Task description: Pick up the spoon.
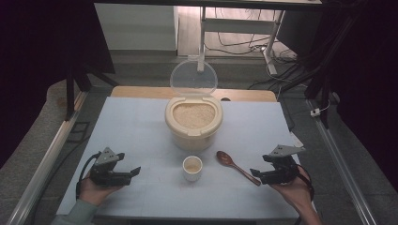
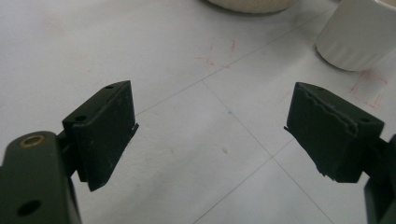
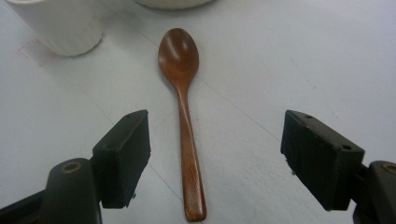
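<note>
Two hands enter from the near edge of the surface, each holding a set of black tongs. The left hand point(image 1: 96, 191), palm up with a pale green sleeve at the wrist, cradles the left tongs point(image 1: 133, 171), which point inward toward the middle, jaws spread wide and holding nothing. The right hand point(image 1: 295, 190), also palm up, holds the right tongs point(image 1: 255, 173) pointing inward from the opposite side, jaws likewise wide apart and empty. Both sit low, just above the surface, well apart from each other. A grey three-cornered plate tops each, and a dark cable loops back past each wrist.
</note>
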A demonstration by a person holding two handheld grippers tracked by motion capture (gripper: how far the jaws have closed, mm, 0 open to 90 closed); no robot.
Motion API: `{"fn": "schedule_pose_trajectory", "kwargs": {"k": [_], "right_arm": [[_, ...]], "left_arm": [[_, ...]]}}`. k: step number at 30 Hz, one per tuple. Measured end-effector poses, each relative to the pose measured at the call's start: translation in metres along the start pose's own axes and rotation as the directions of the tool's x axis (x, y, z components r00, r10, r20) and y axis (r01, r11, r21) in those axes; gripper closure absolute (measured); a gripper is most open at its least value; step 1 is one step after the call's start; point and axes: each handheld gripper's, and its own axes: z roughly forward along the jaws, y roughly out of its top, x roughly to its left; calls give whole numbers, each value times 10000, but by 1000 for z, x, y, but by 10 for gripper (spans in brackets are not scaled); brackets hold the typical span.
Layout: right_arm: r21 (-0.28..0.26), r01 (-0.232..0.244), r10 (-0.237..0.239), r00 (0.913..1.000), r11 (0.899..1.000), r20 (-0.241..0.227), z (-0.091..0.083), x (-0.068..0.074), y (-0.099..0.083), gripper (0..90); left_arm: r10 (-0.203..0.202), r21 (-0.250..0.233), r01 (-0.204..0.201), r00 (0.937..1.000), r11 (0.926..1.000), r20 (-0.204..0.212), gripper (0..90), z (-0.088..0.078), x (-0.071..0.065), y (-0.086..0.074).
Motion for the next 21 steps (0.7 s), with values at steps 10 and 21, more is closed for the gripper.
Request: {"fn": "schedule_pose_trajectory", "kwargs": {"k": [10, 21], "right_arm": [[1772, 497, -419, 9980, 9829, -476, 17, 4, 35, 258], [3448, 740, -517, 9960, 9358, -735, 44, 10, 37, 310]], "left_arm": [[3, 128, -4, 10000, 9999, 39, 153, 3, 0, -1], [52, 220, -54, 10000, 9997, 79, 153, 5, 0, -2]]}}
